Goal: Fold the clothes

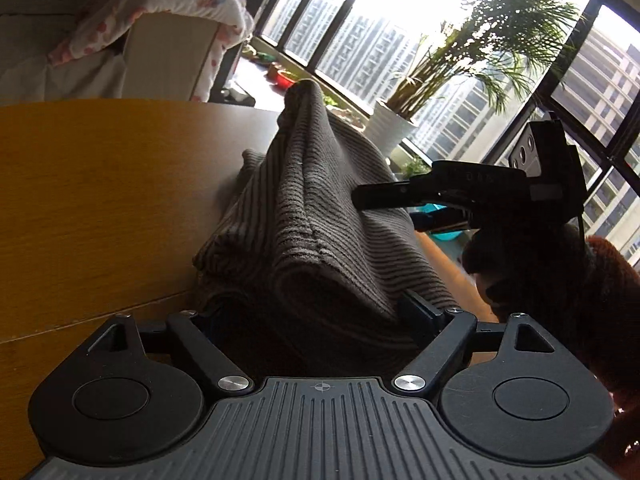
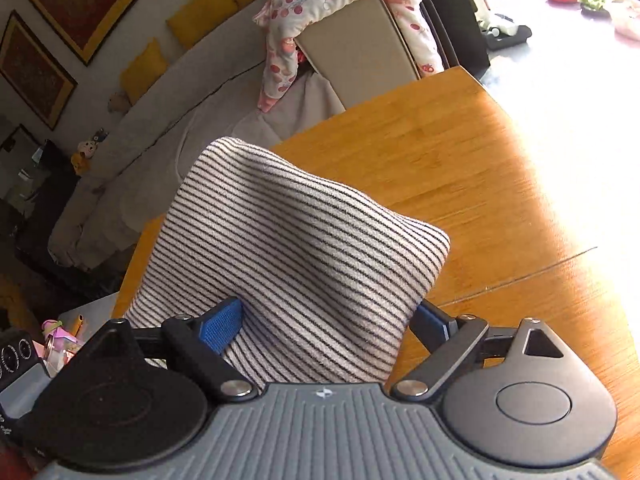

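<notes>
Left cam: wooden table (image 1: 100, 200) fills the left side, chair with a cherry-print garment (image 1: 168, 4) draped over it at top left. Striped garment (image 1: 320, 220) is mid-frame, lifted off the table into a ridge, the far end peaking near the window, the near end hanging down between my left gripper (image 1: 320, 316) fingers. The cloth covers the fingertips, so I can't tell whether the left jaws are actually pinching it or just sitting wide around it. Linkage looks spread. To the right, my right gripper (image 1: 380, 196) comes in from the side, tip against the cloth at mid-height. Behind it, a potted palm (image 1: 440, 80) at the window, towers outside. Gloved hand (image 1: 540, 272) on the right gripper's handle at far right.

Right cam: sofa (image 2: 160, 120) with yellow cushions and framed pictures at left, same chair and cherry-print garment up top. Striped garment (image 2: 296, 248) sits centre, draped over the gripper (image 2: 332, 328) mouth and bulging up toward the lens, held over the table's (image 2: 500, 180) near left edge. Left blue pad (image 2: 224, 326) is exposed, pressed against the fabric; right pad (image 2: 430, 320) pokes out past the cloth's edge. Jaws stand fairly wide with fabric bunched between them. Firm grip or loose, I can't tell. Right half of the table is in strong sun.
</notes>
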`<control>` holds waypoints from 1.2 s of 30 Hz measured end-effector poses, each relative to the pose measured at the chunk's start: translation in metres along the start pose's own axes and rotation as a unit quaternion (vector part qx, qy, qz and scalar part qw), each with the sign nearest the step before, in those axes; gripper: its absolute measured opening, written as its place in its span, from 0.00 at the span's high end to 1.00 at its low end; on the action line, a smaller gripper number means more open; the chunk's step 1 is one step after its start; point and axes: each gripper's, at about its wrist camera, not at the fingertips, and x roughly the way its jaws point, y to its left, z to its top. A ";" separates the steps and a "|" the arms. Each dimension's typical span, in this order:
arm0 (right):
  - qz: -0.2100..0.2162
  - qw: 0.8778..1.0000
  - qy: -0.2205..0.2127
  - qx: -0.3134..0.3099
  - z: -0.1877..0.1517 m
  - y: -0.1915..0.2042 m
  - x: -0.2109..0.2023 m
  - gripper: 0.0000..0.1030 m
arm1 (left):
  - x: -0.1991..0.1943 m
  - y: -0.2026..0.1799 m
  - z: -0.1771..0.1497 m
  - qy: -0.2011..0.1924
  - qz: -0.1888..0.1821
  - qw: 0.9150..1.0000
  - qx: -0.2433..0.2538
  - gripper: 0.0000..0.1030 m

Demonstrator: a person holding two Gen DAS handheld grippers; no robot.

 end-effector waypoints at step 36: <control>0.010 0.995 -0.017 -0.101 -0.038 0.014 -0.043 0.13 | 0.000 -0.026 -0.003 -0.035 0.052 0.998 -0.016 0.26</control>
